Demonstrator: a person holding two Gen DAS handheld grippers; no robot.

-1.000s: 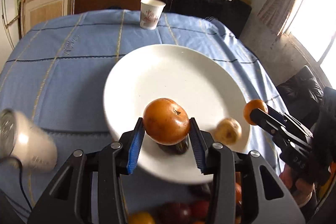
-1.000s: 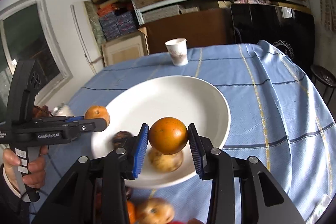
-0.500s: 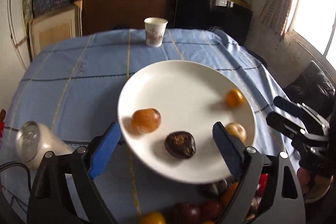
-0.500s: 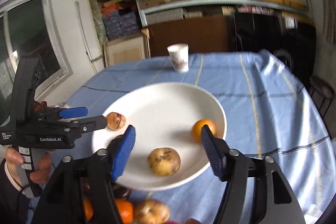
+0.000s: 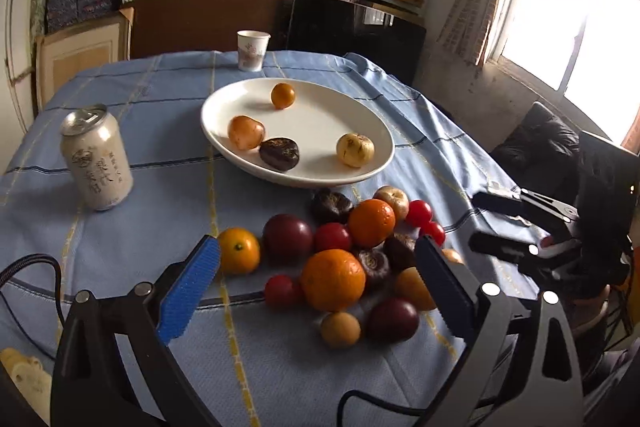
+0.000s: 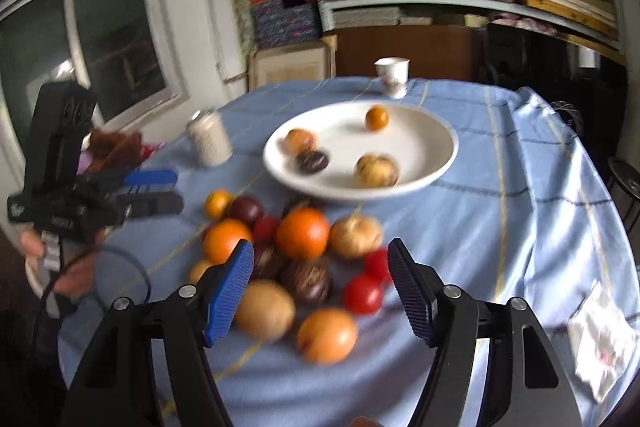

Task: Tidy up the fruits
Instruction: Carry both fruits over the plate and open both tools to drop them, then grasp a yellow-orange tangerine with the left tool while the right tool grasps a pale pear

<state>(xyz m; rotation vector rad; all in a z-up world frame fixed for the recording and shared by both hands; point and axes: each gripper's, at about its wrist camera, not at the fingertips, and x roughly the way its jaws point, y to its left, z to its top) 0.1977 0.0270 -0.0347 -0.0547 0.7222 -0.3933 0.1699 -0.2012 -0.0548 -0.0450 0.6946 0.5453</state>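
Observation:
A white plate (image 5: 320, 123) holds a small orange (image 5: 283, 95), a brownish-orange fruit (image 5: 245, 132), a dark fruit (image 5: 279, 153) and a yellow fruit (image 5: 355, 150). In front of it lies a pile of several loose fruits: oranges, red tomatoes and dark ones, with a big orange (image 5: 333, 279) nearest. My left gripper (image 5: 316, 251) hovers over the pile with its jaws opening wide and touching nothing. My right gripper (image 6: 320, 247) stands open and empty over the same pile (image 6: 302, 233). Each gripper also shows in the other's view: the right gripper (image 5: 500, 223) and the left gripper (image 6: 160, 191).
A white drink can (image 5: 96, 163) stands left of the plate. A paper cup (image 5: 252, 50) sits at the table's far edge. A black cable (image 5: 32, 267) lies at the near left. A white napkin (image 6: 600, 347) lies near the right edge. Shelves fill the back wall.
Both grippers opened and left their orange fruits on the plate. Both then drew back from the plate to above the loose pile.

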